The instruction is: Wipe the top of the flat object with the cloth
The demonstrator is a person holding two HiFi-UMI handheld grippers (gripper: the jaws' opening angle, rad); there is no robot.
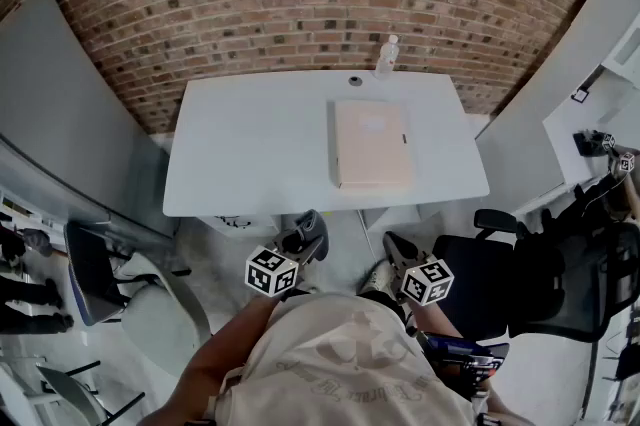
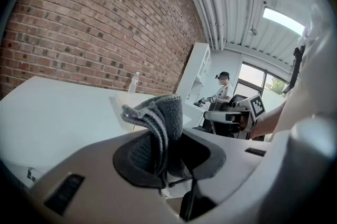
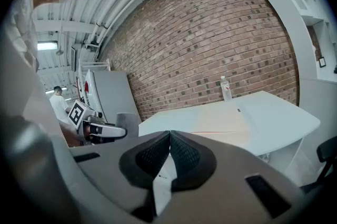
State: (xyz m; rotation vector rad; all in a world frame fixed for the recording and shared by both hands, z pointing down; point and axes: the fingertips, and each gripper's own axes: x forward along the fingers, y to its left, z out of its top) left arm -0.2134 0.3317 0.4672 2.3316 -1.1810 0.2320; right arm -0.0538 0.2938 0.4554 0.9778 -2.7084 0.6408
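Note:
A flat beige board (image 1: pixel 372 144) lies on the right half of the white table (image 1: pixel 250 144); it also shows in the right gripper view as a pale slab (image 3: pixel 221 122). My left gripper (image 1: pixel 310 232) is held below the table's near edge, shut on a folded grey cloth (image 2: pixel 158 131) that sticks up between its jaws (image 2: pixel 160 165). My right gripper (image 1: pixel 393 249) hangs beside it, also short of the table. Its jaws (image 3: pixel 169 140) are shut with nothing between them. Both grippers are well apart from the board.
A clear plastic bottle (image 1: pixel 386 57) stands at the table's far edge by the brick wall, with a small dark round item (image 1: pixel 355 80) beside it. Black office chairs (image 1: pixel 560 284) crowd the right side. A grey chair (image 1: pixel 100 279) is at the left.

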